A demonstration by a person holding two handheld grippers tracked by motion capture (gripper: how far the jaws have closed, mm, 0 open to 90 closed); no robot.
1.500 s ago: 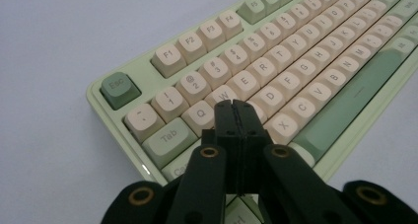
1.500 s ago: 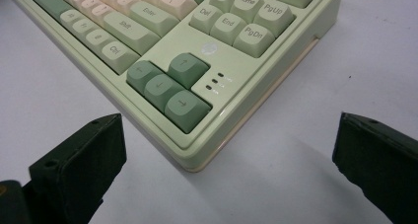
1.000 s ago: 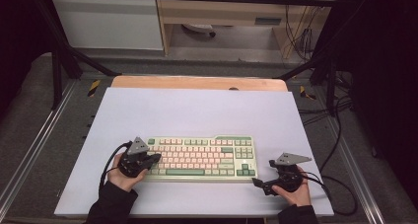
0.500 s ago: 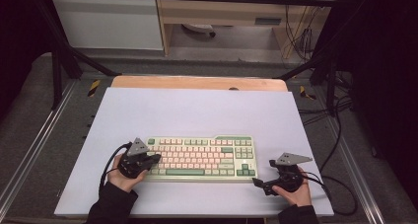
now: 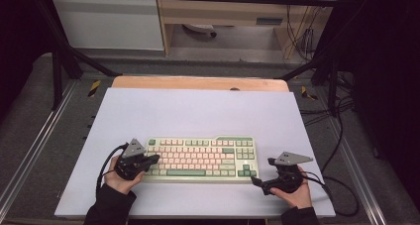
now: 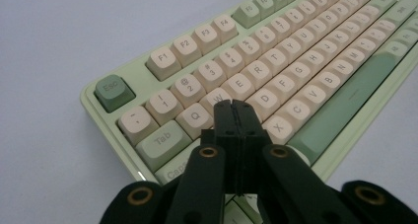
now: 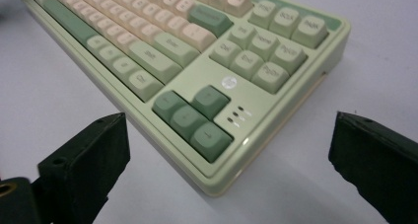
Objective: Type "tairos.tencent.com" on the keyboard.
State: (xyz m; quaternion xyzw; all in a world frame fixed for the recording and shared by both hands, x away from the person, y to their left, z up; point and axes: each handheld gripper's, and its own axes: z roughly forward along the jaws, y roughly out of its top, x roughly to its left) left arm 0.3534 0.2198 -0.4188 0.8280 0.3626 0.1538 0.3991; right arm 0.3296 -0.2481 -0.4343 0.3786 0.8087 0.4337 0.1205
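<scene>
On the pale table mat the keyboard lies near the person's edge, the left gripper clenched with nothing between, tips over the letter keys probably to press one, while the right gripper waits wide apart at the arrow-key corner.

Keyboard on lavender mat; left gripper over left end, right gripper at right corner.
</scene>
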